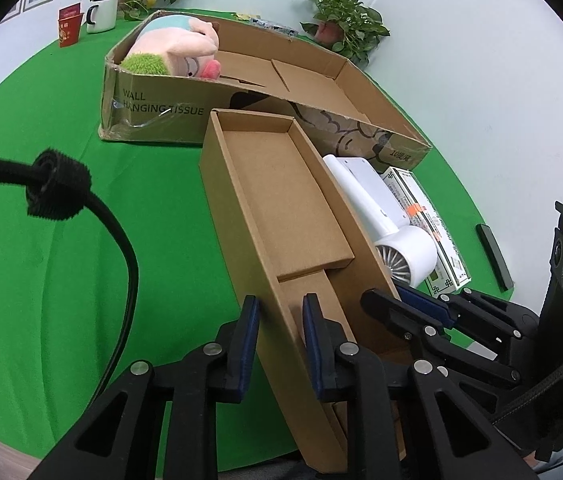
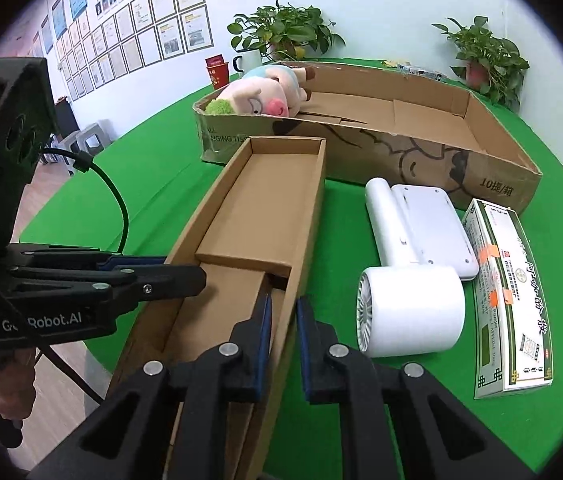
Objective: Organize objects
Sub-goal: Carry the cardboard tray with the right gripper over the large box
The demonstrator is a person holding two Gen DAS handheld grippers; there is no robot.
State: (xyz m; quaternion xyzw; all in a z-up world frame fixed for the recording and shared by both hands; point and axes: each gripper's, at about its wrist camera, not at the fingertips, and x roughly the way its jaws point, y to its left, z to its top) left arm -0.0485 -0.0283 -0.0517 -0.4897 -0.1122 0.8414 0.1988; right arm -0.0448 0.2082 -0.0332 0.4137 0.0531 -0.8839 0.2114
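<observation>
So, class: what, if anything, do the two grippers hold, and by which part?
Both hold the long, open brown cardboard tray: the left gripper straddles its left side wall, the right gripper its right side wall, both near the near end.

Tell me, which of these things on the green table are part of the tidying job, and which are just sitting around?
Part of the job:
- narrow cardboard box, gripped by left gripper and right gripper
- big cardboard box
- plush toy
- white hair dryer
- green-and-white carton

Probably just lying about:
- potted plants
- white mug
- red cup
</observation>
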